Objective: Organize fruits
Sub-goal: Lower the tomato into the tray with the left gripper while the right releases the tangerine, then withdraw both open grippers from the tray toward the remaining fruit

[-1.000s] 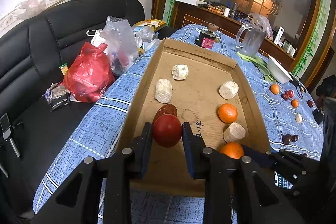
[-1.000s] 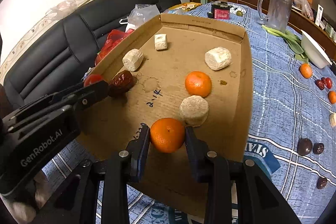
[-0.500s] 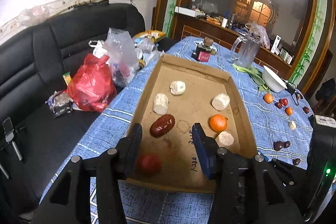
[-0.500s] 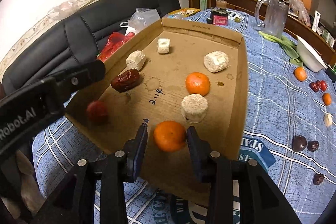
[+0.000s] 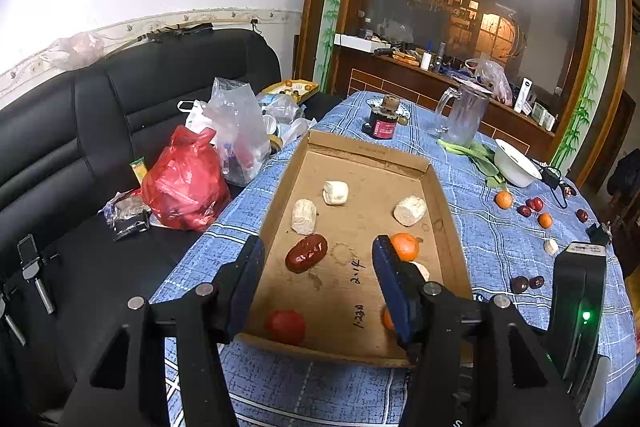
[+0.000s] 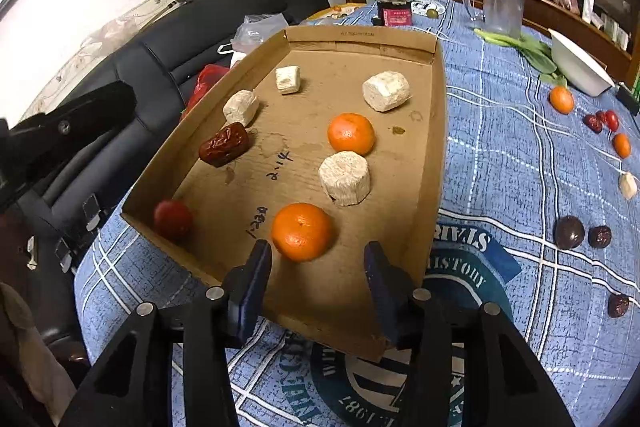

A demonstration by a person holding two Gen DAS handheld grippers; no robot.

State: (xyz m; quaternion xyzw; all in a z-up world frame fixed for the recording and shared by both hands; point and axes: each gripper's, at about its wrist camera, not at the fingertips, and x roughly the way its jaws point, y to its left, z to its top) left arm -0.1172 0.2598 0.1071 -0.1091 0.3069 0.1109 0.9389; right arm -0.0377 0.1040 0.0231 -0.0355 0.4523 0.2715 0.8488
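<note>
We have both grippers poised over the near end of the cardboard tray [image 6: 434,131], which lies on the blue checked tablecloth [image 6: 500,163]. Our left gripper [image 5: 318,279] has just been opening; its jaws stand apart with nothing clamped, and the small red fruit [image 5: 285,326] lies loose on the tray floor, below the gap and nearer the left finger [image 5: 250,279], close to the tray's near wall. Just beyond the gap between those fingers rests the wrinkled red date [image 5: 306,253], and past it two pale chunks [image 5: 304,215]. Hard against the right finger of that gripper we see an orange [image 5: 405,246] farther up and a sliver of another partly hidden behind the finger lower down. Our right gripper [image 6: 316,275] has likewise just been opening; its fingers are spread and touch nothing, and the near orange [image 6: 302,231] sits free on the cardboard just ahead of the fingertips, closer to the left one. Beyond it, in line with the gap, stands a pale cylinder [image 6: 345,178], then a second orange [image 6: 351,133], then another pale block [image 6: 386,91]. Well off to the right of the right fingers, out on the cloth, lie scattered dates and small oranges [image 6: 562,99], a white bowl [image 6: 580,67] and leafy greens [image 6: 520,47]. Far ahead of both grippers stands a clear jug [image 6: 502,1].
</note>
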